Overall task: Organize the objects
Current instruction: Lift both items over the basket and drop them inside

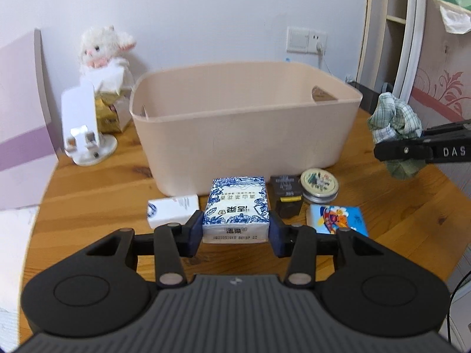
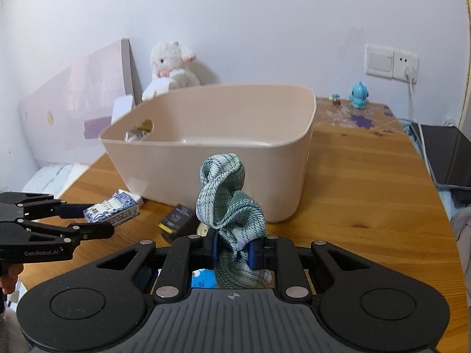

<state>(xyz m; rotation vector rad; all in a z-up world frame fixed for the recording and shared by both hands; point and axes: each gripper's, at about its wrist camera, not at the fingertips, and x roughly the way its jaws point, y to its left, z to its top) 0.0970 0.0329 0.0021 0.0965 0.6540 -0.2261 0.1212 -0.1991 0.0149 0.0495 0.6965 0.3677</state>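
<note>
Clamping a blue-and-white tissue pack (image 1: 237, 209) between its blue pads, the left gripper (image 1: 235, 229) holds the pack by its two long sides just above the wooden table (image 1: 97, 206), in front of the beige plastic bin (image 1: 244, 117). Beside the pack on the table lie a small white box (image 1: 172, 210) to its left and, to its right, a dark little box (image 1: 287, 195), a round tin (image 1: 319, 185) and a blue cartoon packet (image 1: 337, 219). The right gripper (image 2: 234, 250) is clenched on a bunched green checked cloth (image 2: 229, 206), held in the air near the bin's right front corner, with the cloth standing up above the jaws and hanging below them. Behind the bin sit a white plush toy (image 1: 103, 47), a white phone stand (image 1: 85, 129) and, possibly, a tissue box under the plush, though it is half hidden. A wall socket (image 1: 306, 39) is mounted on the wall behind the bin.
</note>
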